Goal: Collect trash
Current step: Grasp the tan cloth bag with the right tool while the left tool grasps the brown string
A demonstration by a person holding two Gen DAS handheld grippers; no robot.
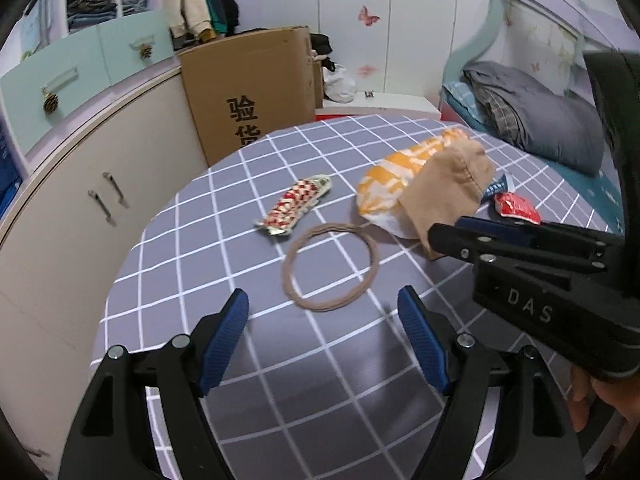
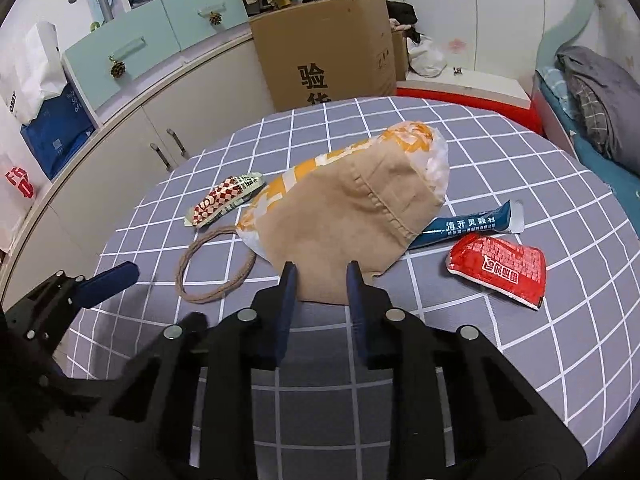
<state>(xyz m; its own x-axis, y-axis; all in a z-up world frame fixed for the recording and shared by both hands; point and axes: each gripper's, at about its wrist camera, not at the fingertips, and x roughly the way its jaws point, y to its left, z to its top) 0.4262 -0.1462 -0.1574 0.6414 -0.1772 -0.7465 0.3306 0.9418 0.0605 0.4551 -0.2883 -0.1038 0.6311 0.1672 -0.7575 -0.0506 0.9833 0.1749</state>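
Note:
A tan cloth bag point(image 2: 344, 216) lies on the checked table point(image 2: 520, 360), with an orange-and-white plastic bag point(image 2: 416, 140) bulging from its far mouth. My right gripper point(image 2: 321, 270) is shut on the bag's near edge, the cloth pinched between both pads; from the left wrist view it point(image 1: 436, 236) reaches in from the right. A cord loop point(image 1: 332, 266) lies left of the bag. My left gripper point(image 1: 323, 296) hangs open just short of that loop, holding nothing. Loose trash: a red-and-white checked wrapper point(image 1: 296, 204), a blue sachet point(image 2: 468, 224) and a red packet point(image 2: 498, 266).
A large cardboard box point(image 2: 328, 48) stands behind the table's far edge. Cabinets with drawers point(image 1: 80, 152) run along the left. A bed with grey bedding point(image 1: 540, 120) lies to the right. A hand point(image 1: 600, 400) holds the right gripper at the lower right.

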